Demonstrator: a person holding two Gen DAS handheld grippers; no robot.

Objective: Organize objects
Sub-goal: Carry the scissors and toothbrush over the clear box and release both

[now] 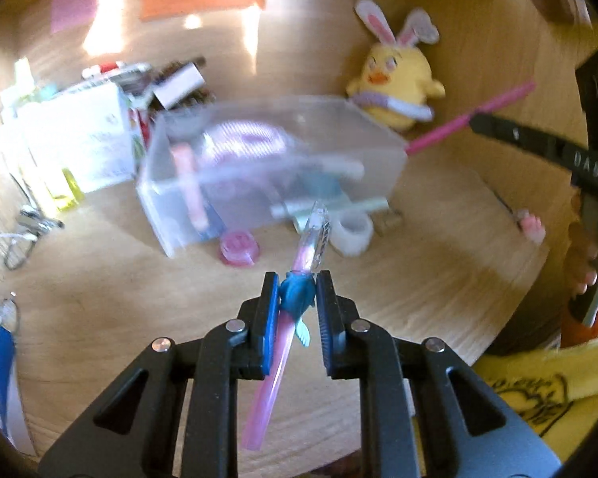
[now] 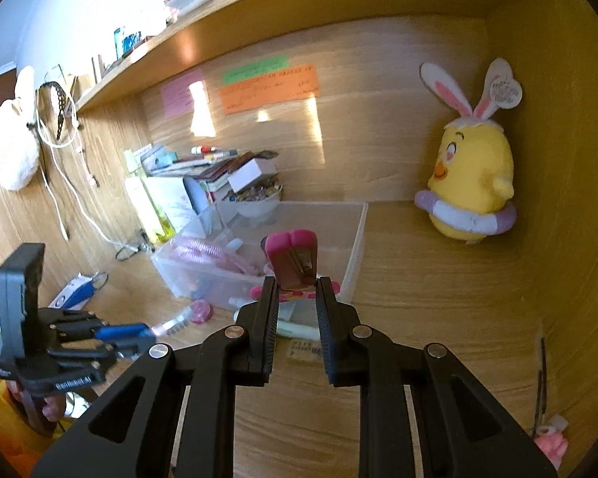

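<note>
Your left gripper (image 1: 297,296) hangs above the desk (image 1: 418,298), clamped on a pink pen (image 1: 277,362) (with a blue fish charm), short of the clear bin (image 1: 259,183). Your right gripper (image 2: 297,292) pinches a pink sharpener (image 2: 295,263) over the bin's near edge.

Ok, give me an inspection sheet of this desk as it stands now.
Surface: wooden desk under a shelf.
Job's things: clear bin holding pink items; pink pen with blue fish charm in the left claw; pink sharpener in the right claw.
Clutter: pink round case, tape roll, stacked boxes and books.
Claws: both shut on their loads.
Cables: white cord hanging at left.
Surroundings: yellow bunny-eared plush, sticky notes on the back panel.
</note>
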